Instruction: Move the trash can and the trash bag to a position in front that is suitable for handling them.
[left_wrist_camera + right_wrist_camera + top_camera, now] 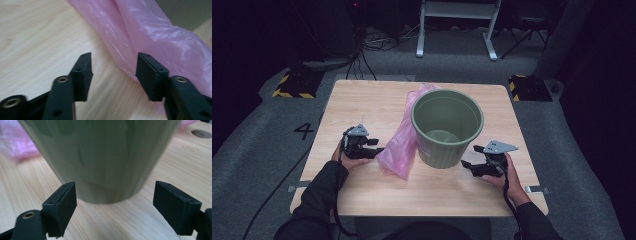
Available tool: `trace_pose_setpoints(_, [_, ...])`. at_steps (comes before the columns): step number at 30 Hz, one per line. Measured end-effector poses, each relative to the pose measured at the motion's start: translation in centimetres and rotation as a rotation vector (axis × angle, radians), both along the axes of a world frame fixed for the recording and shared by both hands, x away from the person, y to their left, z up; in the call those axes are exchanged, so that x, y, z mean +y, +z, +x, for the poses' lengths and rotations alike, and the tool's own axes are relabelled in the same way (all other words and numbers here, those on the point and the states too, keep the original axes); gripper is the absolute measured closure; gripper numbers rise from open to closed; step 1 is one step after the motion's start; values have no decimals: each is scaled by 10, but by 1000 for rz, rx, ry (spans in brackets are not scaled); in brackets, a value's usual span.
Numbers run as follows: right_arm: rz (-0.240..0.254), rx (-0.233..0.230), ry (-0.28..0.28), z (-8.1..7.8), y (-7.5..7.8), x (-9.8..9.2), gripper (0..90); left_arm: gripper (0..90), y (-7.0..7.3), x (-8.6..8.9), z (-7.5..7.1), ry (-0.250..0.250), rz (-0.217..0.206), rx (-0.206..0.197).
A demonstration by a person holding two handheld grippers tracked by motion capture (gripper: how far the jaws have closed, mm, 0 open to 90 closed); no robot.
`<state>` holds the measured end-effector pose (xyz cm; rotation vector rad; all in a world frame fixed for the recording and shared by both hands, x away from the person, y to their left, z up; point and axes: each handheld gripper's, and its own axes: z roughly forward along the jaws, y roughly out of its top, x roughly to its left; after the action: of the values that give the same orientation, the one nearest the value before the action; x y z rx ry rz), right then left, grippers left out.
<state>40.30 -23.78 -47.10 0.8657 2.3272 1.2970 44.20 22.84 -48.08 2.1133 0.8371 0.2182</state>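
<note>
A green plastic bucket stands upright on the wooden table, right of centre. A crumpled pink plastic bag lies along its left side. My left gripper sits level at the bag's near left edge. In the left gripper view its jaws stand open, with bare wood in the gap and the bag running behind the right jaw. My right gripper is level at the bucket's lower right. Its jaws are open, and the bucket's base stands just ahead of them, untouched.
Beyond the table, on grey carpet, stand a white frame and two yellow-and-black striped floor blocks. Cables trail at the far left. A round hole marks the tabletop past the bucket. Bare wood lies in front of both hands.
</note>
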Motion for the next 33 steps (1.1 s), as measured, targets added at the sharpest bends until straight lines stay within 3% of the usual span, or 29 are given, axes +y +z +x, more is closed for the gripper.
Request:
trace_pose_setpoints(2, [8, -8, -3, 0, 1, 3, 201, 568, -2, -3, -1, -6, 5, 9])
trace_pose_setpoints(3, [17, -9, -5, 0, 2, 4, 205, 632, -4, -10, -5, -57, 18, 15])
trace_pose_setpoints(5, [22, -10, -5, 0, 2, 5, 206, 667, -5, -15, -8, -68, 39, 6])
trace_pose_setpoints(7, [28, -21, -15, 2, 3, 6, 216, 789, -7, -21, -11, -103, 37, 3])
trace_pose_setpoints(11, [33, -27, -21, 5, 4, 7, 195, 897, -9, -32, -16, -134, 53, 7])
trace_pose_setpoints(15, [26, -36, -21, 7, 4, 9, 198, 900, -10, -41, -22, -165, 68, -5])
trace_pose_setpoints(26, [-4, -63, -31, 13, 6, 17, 208, 900, -14, -64, -45, -274, 66, 6])
trace_pose_setpoints(28, [-9, -66, -38, 16, 6, 19, 211, 900, -13, -76, -55, -309, 78, -16])
trace_pose_setpoints(33, [-13, -54, -37, 19, 5, 21, 262, 900, -13, -95, -63, -338, 91, -32])
